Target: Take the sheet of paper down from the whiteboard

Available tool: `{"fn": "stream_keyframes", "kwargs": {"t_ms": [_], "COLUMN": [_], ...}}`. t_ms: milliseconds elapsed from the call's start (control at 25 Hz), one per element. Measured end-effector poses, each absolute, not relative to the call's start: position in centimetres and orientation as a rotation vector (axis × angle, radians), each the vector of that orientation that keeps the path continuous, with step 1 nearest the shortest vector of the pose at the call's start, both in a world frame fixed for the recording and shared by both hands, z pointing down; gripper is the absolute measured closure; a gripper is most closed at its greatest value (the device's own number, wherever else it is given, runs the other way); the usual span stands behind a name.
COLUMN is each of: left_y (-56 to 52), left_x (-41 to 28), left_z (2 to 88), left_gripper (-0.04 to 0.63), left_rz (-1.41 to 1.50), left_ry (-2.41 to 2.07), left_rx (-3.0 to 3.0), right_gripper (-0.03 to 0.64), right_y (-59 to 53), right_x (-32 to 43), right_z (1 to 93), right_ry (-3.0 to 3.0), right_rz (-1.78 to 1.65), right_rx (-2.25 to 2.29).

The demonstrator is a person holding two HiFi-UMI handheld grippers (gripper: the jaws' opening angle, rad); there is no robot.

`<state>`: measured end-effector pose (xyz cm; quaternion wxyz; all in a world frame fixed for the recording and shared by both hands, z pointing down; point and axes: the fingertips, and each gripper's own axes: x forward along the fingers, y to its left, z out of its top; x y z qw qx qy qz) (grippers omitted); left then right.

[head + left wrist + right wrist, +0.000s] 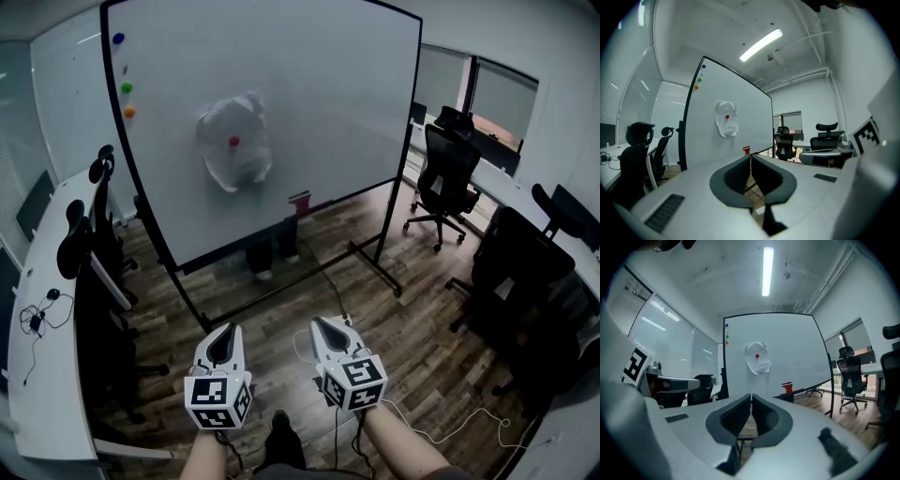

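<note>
Your forearms point(405, 452) are cut off at the bottom of the head view. The whiteboard point(309, 103) hides a person point(274, 249), so you see only the legs point(261, 257). The red thing point(299, 202) on its ledge is too small to name

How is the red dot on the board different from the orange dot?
The red magnet sits mid-board; the orange magnet sits near the left edge. The red magnet pins the crumpled paper; the orange magnet holds nothing. Both are small round dots on the whiteboard.
</note>
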<state>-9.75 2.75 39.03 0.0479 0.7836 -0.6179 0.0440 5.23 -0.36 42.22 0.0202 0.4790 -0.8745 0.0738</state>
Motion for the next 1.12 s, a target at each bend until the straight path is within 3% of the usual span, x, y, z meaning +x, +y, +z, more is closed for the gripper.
{"fn": "stream_keyframes", "kwargs": {"t_ms": [640, 1120], "left_y": [-16.1, -25.5], "left_x": [-15.0, -18.2], "left_z": [38.2, 38.8], "left_gripper": [0.577, 0.575], "left_rz": [0.117, 0.118], "left_ry": [-1.831, -1.794], "left_rx": [2.428, 2.439], "right_gripper": [0.592, 0.592], "right_y": [-17.4, -24.3], "right_x": [1.5, -0.2], "right_z": [41.3, 41.3], "right_ry": [-2.665, -2.617], "right_rz": [0.205, 0.175], "right_rx": [1.56, 1.589]}}
